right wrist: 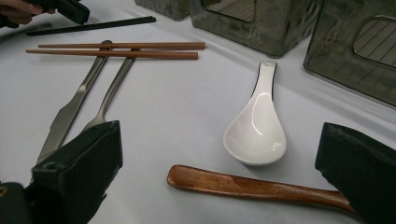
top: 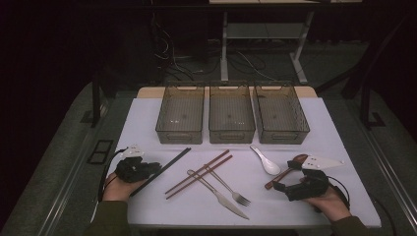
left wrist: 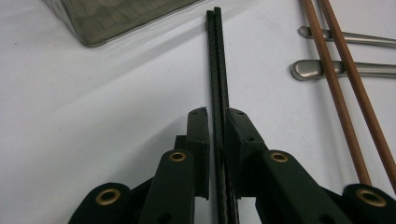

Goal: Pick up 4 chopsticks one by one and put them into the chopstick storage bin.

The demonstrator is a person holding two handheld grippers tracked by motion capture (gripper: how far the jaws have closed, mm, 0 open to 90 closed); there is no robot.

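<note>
Black chopsticks (left wrist: pixel 217 70) lie between left gripper (left wrist: pixel 216 121) fingers (left wrist: pixel 198 140), long axis straight ahead; fingers pinch pair. Right gripper (right wrist: pixel 219 163) spread.

Looks like a lab or test room set up for recording, not a home kitchen. Dim all round, with only a white-covered work table (top: pixel 147 123) lit. Behind it, bare metal legs of a height-adjustable desk (top: pixel 224 49) and loose black cables (top: pixel 172 59) trailing over a grey carpeted floor (top: pixel 59 147). Three identical smoky transparent plastic bins (top: pixel 231 113) lined up in a neat row, cutlery laid out in front like test pieces.
</note>
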